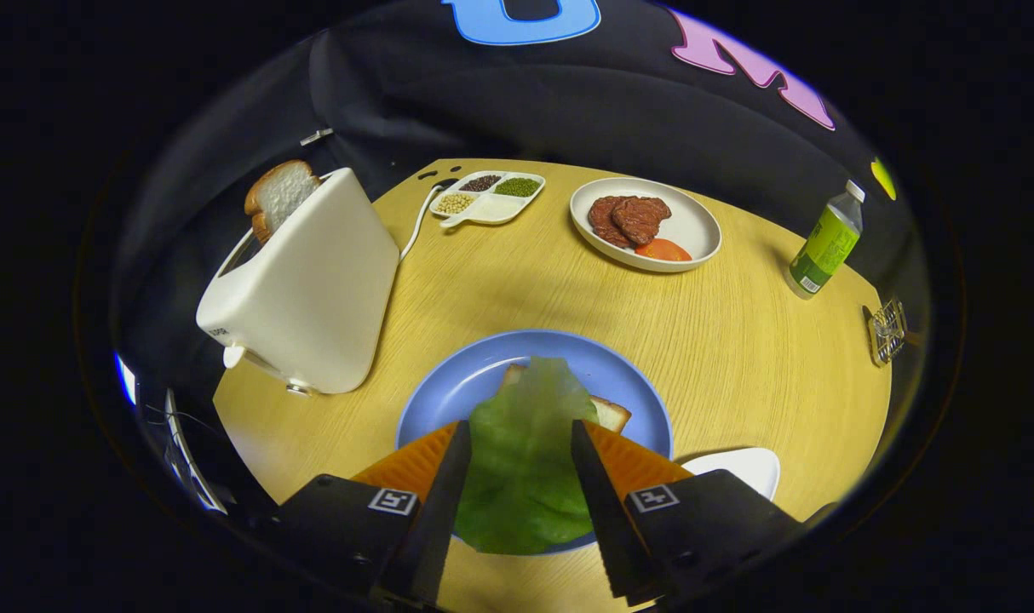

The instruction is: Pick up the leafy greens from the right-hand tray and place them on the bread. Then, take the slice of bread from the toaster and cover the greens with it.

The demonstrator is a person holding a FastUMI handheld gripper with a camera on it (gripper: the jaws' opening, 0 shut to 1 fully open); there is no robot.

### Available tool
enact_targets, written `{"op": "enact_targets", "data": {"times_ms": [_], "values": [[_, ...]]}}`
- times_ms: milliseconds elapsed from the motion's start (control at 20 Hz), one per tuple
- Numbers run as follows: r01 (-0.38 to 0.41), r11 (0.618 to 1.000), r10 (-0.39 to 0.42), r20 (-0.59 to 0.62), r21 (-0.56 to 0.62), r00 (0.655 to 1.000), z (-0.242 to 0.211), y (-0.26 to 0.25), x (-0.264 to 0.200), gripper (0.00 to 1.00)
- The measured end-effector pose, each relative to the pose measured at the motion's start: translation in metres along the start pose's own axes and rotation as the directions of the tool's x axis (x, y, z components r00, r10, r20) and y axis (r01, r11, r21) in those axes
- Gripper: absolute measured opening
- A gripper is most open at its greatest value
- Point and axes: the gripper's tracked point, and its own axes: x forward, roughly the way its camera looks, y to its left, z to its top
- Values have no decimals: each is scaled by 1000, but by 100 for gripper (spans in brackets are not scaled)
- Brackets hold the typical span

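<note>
Leafy greens (524, 460) between gripper (517, 438) fingers — spread, contact unclear; over bread (609, 412) on blue plate (474, 379).

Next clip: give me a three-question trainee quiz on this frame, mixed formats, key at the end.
1. True or false: the slice in the toaster has already been taken out.
2. The lettuce leaf lies on: A) the meat plate B) the bread on the blue plate C) the bare table.
3. Fill in: the tongs are ____, one finger on each side of the leaf.

Key: 1 false, the bread slice sits in the slot; 2 B; 3 open.
</note>
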Motion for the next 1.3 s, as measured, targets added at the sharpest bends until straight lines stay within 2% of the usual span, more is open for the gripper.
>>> {"op": "enact_targets", "data": {"times_ms": [250, 300, 600, 1050, 1300], "values": [[8, 1000, -8, 21, -16, 1000, 6, 0, -5, 89], [9, 1000, -8, 38, -23, 999, 11, 1, -9, 99], [1, 999, 6, 160, -45, 987, 53, 17, -48, 99], [-94, 989, 128, 347, -115, 929, 159, 83, -107, 99], [-125, 976, 185, 383, -177, 905, 191, 123, -119, 99]]}}
